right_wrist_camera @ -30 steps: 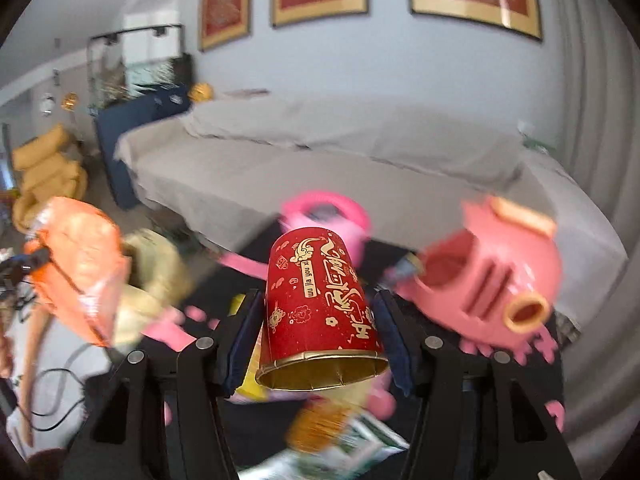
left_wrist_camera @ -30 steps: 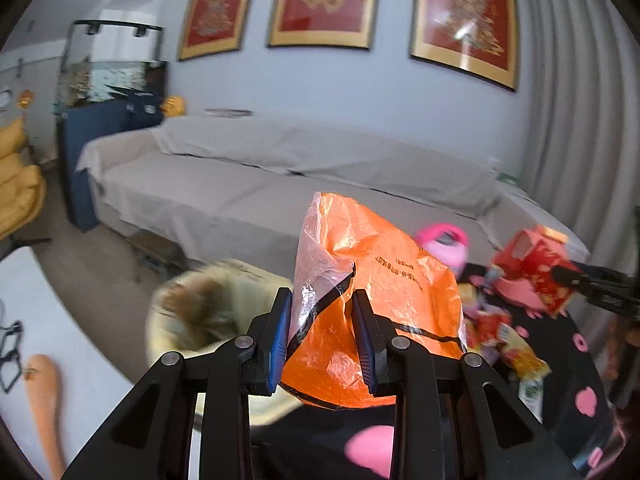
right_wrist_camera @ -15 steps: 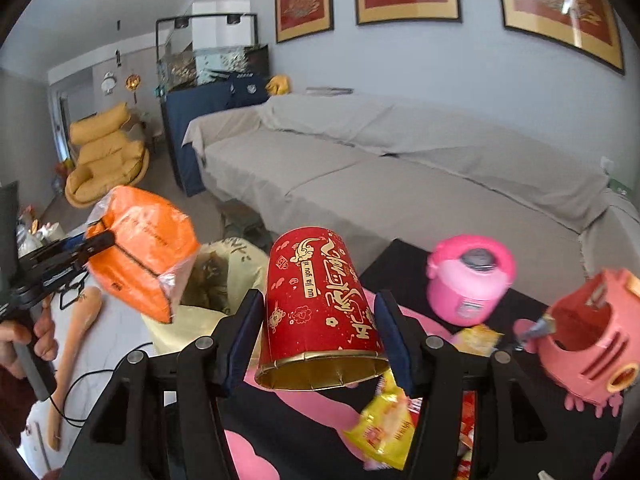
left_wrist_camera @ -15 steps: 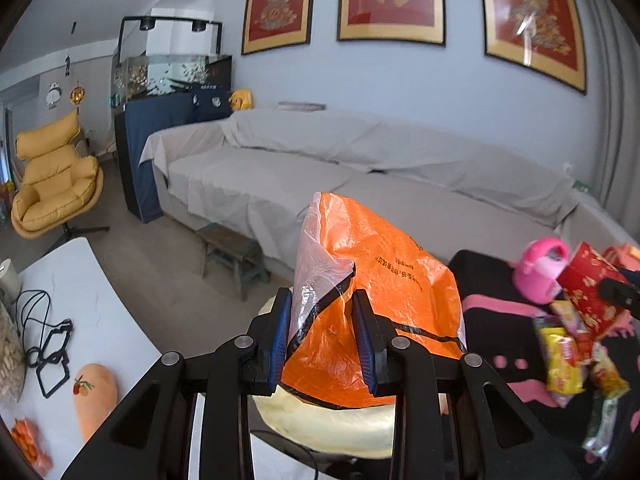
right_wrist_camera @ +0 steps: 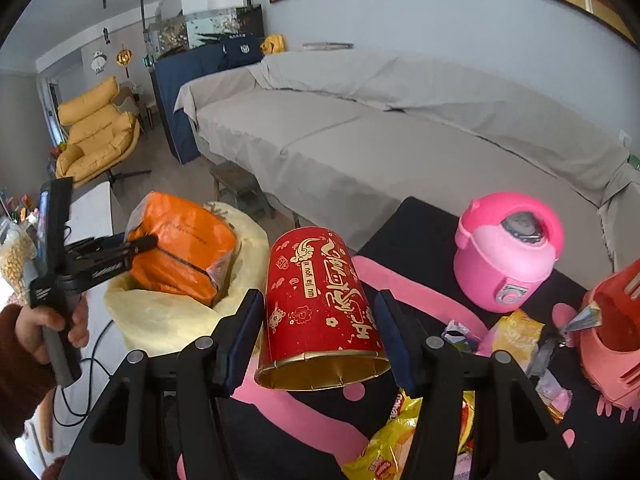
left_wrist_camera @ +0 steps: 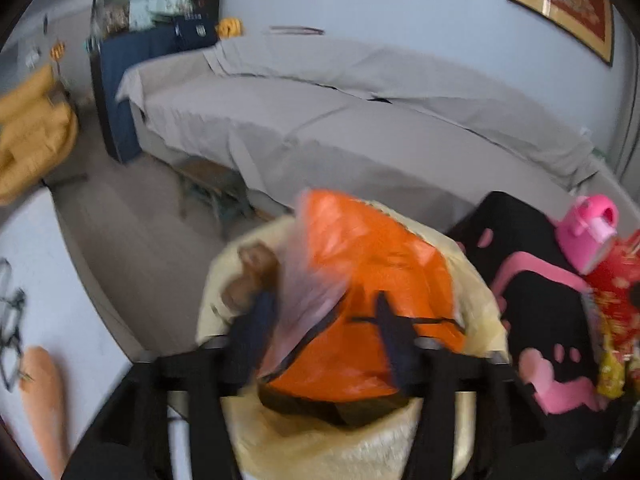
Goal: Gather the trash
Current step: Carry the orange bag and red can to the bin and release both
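My left gripper (left_wrist_camera: 324,320) has its jaws spread wide around an orange plastic bag (left_wrist_camera: 372,280); the view is blurred. The bag sits in the mouth of a pale yellow trash bag (left_wrist_camera: 476,280). In the right wrist view the orange bag (right_wrist_camera: 180,248) rests in the yellow trash bag (right_wrist_camera: 160,316), with the left gripper (right_wrist_camera: 140,246) at its side. My right gripper (right_wrist_camera: 320,320) is shut on a red paper cup with gold print (right_wrist_camera: 320,304), held upside down above the black and pink table (right_wrist_camera: 404,224).
A pink toy rice cooker (right_wrist_camera: 508,256), a coral pink holder (right_wrist_camera: 616,332) and several snack wrappers (right_wrist_camera: 516,332) lie on the table. A grey covered sofa (right_wrist_camera: 360,120) stands behind. A small wooden stool (right_wrist_camera: 236,184) and a yellow armchair (right_wrist_camera: 96,128) are on the left.
My left gripper has moved down over the yellow trash bag and its jaws have spread apart around the orange bag. My right gripper holds the red cup as before, swung slightly right.
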Demonstrator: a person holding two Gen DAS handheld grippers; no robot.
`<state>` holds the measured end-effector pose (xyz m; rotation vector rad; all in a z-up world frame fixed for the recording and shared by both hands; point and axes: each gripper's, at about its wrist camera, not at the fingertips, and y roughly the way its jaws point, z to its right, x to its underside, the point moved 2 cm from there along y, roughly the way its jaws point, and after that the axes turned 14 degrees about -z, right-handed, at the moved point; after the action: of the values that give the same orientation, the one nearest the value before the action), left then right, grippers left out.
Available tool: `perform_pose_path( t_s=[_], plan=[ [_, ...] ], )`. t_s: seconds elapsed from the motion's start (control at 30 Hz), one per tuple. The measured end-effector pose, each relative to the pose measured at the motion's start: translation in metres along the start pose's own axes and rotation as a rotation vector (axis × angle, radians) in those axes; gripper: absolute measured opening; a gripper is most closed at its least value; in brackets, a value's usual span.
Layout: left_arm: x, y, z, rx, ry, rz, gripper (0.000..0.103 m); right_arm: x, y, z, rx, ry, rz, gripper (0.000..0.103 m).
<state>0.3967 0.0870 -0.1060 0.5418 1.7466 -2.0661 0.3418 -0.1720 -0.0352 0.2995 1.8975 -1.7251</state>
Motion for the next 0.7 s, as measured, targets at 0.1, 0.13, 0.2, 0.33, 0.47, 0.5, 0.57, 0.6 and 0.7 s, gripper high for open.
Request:
perform_pose_path(
  t_s=[0.1,0.13,0.2,0.33,0.47,0.5,0.57,0.6,0.7],
  plan=[
    [0.007,-0.013,-0.010,0.036,-0.024,0.018,0.081,-0.007,0.012,-0.009,-0.013,-0.009,-0.020,0.054],
    [0.008,-0.019,-0.014,0.046,-0.035,0.024,0.083,-0.011,0.015,-0.014,-0.024,-0.014,-0.025,0.054],
    [0.010,-0.037,-0.025,0.059,-0.066,0.056,0.090,-0.020,0.022,-0.028,-0.048,-0.033,-0.029,0.054],
    [0.013,-0.068,-0.055,-0.006,-0.149,0.133,0.091,-0.041,0.038,-0.071,-0.099,-0.108,-0.025,0.054],
    [0.022,-0.083,-0.081,-0.061,-0.222,0.195,0.091,-0.068,0.069,-0.121,-0.176,-0.139,-0.047,0.054],
    [0.025,-0.084,-0.086,-0.071,-0.234,0.203,0.091,-0.075,0.081,-0.134,-0.180,-0.146,-0.050,0.054],
    [0.032,-0.084,-0.093,-0.077,-0.245,0.204,0.091,-0.087,0.105,-0.157,-0.169,-0.173,-0.064,0.054],
    [0.036,-0.083,-0.097,-0.075,-0.247,0.198,0.091,-0.088,0.117,-0.165,-0.160,-0.183,-0.083,0.054],
    [0.047,-0.081,-0.107,-0.072,-0.262,0.192,0.091,-0.089,0.159,-0.182,-0.141,-0.201,-0.199,0.054]
  ],
)
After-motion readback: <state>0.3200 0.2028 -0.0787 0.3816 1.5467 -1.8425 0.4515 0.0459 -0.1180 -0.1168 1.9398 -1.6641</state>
